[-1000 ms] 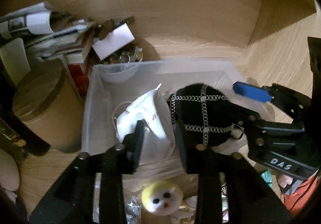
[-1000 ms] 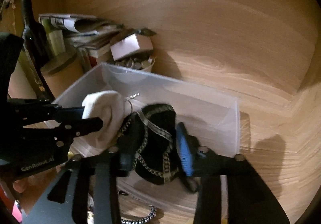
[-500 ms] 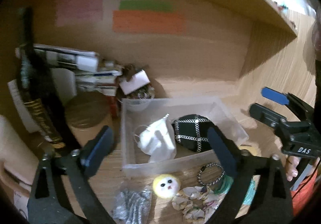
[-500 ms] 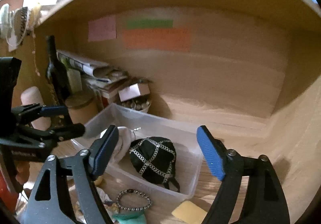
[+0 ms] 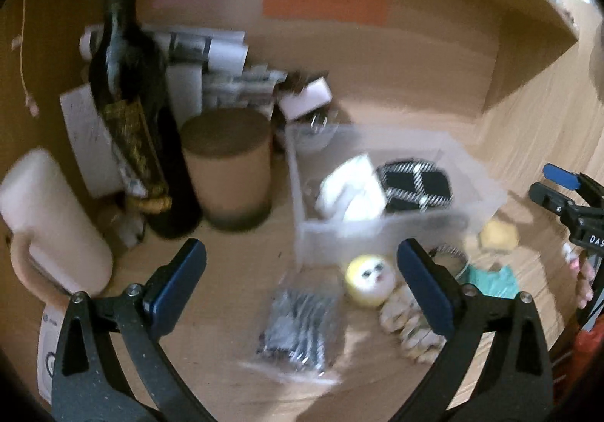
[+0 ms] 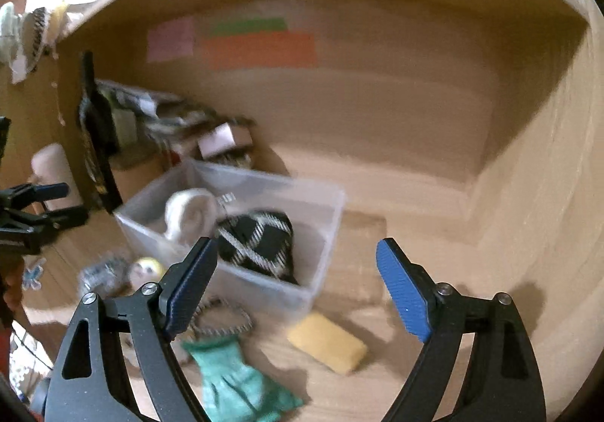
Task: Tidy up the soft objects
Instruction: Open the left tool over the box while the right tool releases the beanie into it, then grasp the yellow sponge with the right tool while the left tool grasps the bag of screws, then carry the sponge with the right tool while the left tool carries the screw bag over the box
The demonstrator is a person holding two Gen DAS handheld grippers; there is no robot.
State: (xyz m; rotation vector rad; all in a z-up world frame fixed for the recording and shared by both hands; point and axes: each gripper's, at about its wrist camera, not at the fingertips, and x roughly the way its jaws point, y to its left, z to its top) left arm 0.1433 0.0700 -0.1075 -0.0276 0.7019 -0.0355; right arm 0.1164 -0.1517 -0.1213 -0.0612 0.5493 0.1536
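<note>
A clear plastic bin point(image 5: 381, 233) point(image 6: 328, 203) holds a white cloth point(image 5: 353, 187) point(image 6: 188, 212) and a black item with a chain grid point(image 5: 415, 186) point(image 6: 260, 240). In front of the bin lie a yellow round plush face point(image 5: 368, 280) point(image 6: 145, 269), a green cloth point(image 6: 238, 376) point(image 5: 490, 280), a yellow sponge point(image 6: 326, 340) point(image 5: 496, 235), a shell-patterned piece point(image 5: 407, 323) and a bagged dark item point(image 5: 298, 323). My left gripper point(image 5: 300, 286) is open and empty, held back above the bagged item. My right gripper point(image 6: 298, 288) is open and empty, before the bin.
A dark wine bottle point(image 5: 132, 101), a cardboard cylinder point(image 5: 230, 169), a white jug point(image 5: 45, 225) and stacked papers point(image 5: 211, 55) stand left of the bin. A beaded bracelet point(image 6: 222, 320) lies by the green cloth. Wooden walls close the back and right.
Both grippers let go of the white cloth and the black item in the bin, opened wide and pulled back and up. The left view has swung left.
</note>
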